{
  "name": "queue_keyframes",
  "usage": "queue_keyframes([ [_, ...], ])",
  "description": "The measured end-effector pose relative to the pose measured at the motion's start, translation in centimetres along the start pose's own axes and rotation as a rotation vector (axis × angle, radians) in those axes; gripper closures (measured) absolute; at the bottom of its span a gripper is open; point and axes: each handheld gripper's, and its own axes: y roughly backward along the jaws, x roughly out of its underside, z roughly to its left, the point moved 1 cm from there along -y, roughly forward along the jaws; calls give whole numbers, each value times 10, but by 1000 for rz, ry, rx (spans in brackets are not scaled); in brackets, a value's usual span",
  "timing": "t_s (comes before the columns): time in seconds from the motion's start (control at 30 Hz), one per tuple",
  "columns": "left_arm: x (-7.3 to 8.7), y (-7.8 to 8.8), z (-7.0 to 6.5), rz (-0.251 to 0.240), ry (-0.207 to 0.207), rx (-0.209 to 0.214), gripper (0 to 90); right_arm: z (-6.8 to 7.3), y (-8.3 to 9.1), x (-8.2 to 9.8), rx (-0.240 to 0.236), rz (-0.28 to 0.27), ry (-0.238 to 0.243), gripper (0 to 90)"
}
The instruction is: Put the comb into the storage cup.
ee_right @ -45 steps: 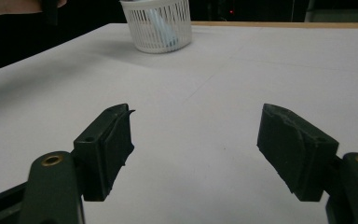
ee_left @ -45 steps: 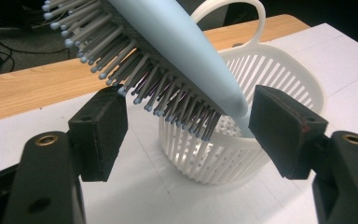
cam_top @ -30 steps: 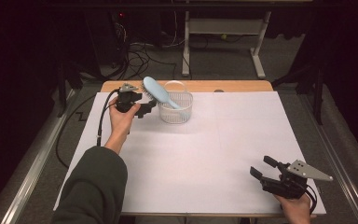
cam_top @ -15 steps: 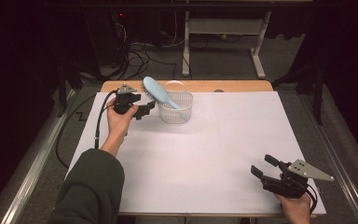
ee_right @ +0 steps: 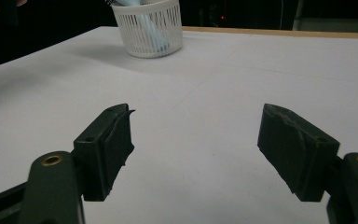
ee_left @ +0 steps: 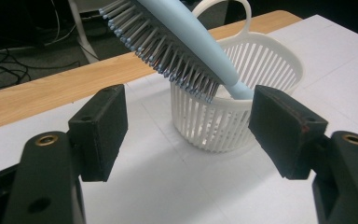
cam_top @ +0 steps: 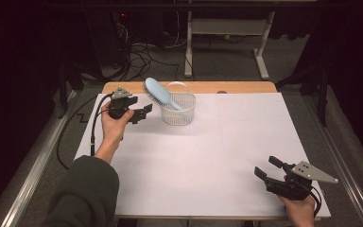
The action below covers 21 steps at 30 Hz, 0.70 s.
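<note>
The light blue hairbrush (cam_top: 163,94) stands in the little white basket (cam_top: 178,115) at the far left part of the counter (cam_top: 208,156). Its handle end is down inside the basket, and its bristly head leans out over the rim, up and to the left. It leans because the brush is longer than the basket is deep, so the rim has to prop it up.

The left claw (cam_top: 144,113) sits just beside the basket, on the side where the brush head sticks out. Its jaws are apart and hold nothing. In the left gripper view the brush head (ee_left: 168,42) hangs above and past the two black jaws, and the basket (ee_left: 242,93) is between and behind them. I think the claw waits there because the head is the easy part to grab or to let go of.

The right claw (cam_top: 267,168) is well apart from all this, at the near right corner of the counter. Its jaws are wide apart and empty. It looks like it is resting there so it stays out of the way.
</note>
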Motion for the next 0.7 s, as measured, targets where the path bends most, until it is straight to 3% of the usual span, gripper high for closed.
queue_keyframes([
  [0.7, 2, 13, -5, -41, -6, 19, 289, 0, 1, 0, 7, -1, 0, 266],
])
